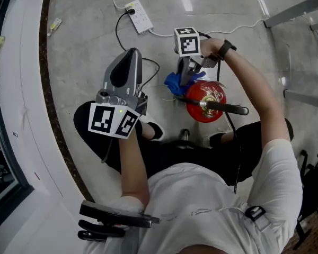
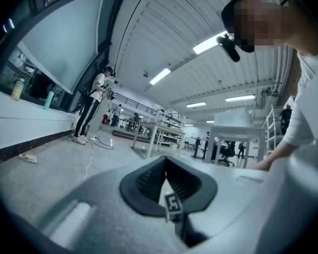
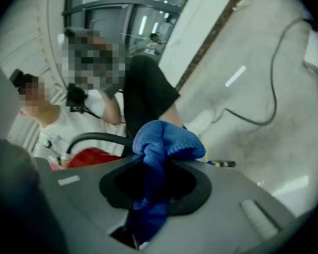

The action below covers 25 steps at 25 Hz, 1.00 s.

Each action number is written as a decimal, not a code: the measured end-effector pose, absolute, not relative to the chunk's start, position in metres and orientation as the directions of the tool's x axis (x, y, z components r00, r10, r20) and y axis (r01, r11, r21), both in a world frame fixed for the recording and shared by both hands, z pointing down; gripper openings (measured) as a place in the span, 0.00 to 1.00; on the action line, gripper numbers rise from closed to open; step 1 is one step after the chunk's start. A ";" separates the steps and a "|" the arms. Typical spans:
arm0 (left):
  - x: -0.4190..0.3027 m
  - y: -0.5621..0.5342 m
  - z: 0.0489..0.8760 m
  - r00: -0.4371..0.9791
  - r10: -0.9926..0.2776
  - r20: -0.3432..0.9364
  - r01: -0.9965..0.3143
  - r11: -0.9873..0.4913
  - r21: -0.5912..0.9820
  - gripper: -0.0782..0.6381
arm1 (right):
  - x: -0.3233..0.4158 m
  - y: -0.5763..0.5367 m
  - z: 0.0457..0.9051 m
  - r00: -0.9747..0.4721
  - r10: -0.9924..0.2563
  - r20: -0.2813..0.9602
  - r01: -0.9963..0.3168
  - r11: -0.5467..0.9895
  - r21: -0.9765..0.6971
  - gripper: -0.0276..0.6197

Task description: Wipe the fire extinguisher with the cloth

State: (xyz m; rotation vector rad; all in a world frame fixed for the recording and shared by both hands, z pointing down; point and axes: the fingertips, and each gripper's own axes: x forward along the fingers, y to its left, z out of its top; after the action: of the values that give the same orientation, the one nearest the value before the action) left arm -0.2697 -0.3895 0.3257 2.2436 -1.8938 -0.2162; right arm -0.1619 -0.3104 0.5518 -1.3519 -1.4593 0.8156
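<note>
The red fire extinguisher (image 1: pixel 204 100) stands on the floor between the person's feet, its black handle (image 1: pixel 227 108) pointing right. My right gripper (image 1: pixel 184 79) is at the extinguisher's upper left side, shut on a blue cloth (image 1: pixel 174 83) that touches the red body. In the right gripper view the bunched cloth (image 3: pixel 164 144) sticks out of the right gripper (image 3: pixel 158 165), with the red extinguisher (image 3: pixel 93 156) just behind it. My left gripper (image 1: pixel 128 58) hangs left of the extinguisher, apart from it, pointing away. It looks shut and holds nothing (image 2: pixel 167 165).
A white power strip (image 1: pixel 139 16) with white and black cables lies on the grey floor beyond the extinguisher. A white sill and dark strip (image 1: pixel 45 89) run along the left. Metal frame legs (image 1: pixel 297 9) stand upper right. Another person (image 2: pixel 93 107) and tables (image 2: pixel 159 134) are far off.
</note>
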 end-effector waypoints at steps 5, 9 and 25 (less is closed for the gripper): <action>-0.276 -0.390 0.351 0.148 -0.986 0.071 -0.960 -0.125 0.251 0.11 | -0.159 -0.323 0.730 -0.015 0.905 0.425 0.217 0.418 -0.882 0.19; -0.275 -0.389 0.371 0.140 -0.984 0.114 -0.957 -0.104 0.270 0.11 | -0.154 -0.330 0.811 -0.158 0.846 0.509 0.152 0.530 -0.834 0.19; -0.236 -0.328 0.304 0.196 -0.980 -0.046 -0.953 -0.201 0.226 0.11 | -0.107 -0.487 0.630 -0.859 0.062 0.508 -0.148 0.921 -0.362 0.20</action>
State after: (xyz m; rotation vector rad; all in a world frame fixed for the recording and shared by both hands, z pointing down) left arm -0.2361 -0.3281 0.3040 2.3114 -1.8850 -0.2694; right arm -0.1072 -0.4866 0.6302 0.0615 -2.5503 0.5353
